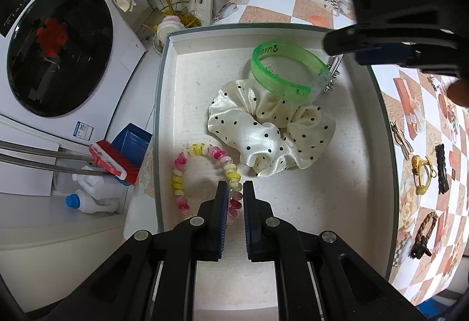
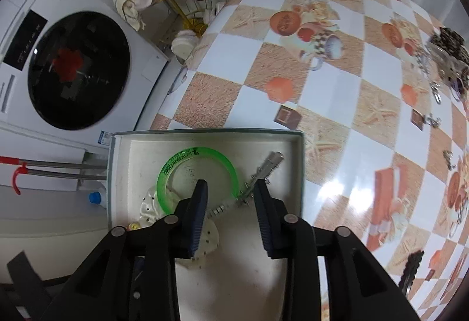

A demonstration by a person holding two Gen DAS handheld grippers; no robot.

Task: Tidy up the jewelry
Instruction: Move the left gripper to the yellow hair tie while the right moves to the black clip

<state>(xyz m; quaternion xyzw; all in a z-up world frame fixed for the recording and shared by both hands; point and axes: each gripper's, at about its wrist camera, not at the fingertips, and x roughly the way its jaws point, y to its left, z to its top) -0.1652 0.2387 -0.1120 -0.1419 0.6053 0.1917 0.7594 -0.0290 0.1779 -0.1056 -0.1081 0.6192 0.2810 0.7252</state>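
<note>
A shallow white box (image 1: pixel 293 36) sits at the edge of a table covered in a checked cloth (image 2: pixel 337 92), and it serves as the place where the jewelry is being gathered. Inside it lie a green bangle (image 1: pixel 281 69), propped partly on a cream dotted scrunchie (image 1: pixel 269 127), a silver clip (image 2: pixel 263 174) just beside the bangle near the far right corner, and a pink and yellow spiral hair tie (image 1: pixel 202 174) near the front left. The left gripper (image 1: pixel 235 189) points down into the box with its jaws clenched; the spiral hair tie lies right at its tips, passing behind them, but whether it is pinched I cannot tell. The right gripper (image 2: pixel 230 189) hangs over the bangle and the clip with its jaws parted and nothing pressed between them, so it looks released, probably having set a piece down there. Several more pieces, among them a gold clip (image 1: pixel 422 171) and a black clip (image 1: pixel 441 171), wait on the cloth to the right, so the sorting seems only partly done.
</note>
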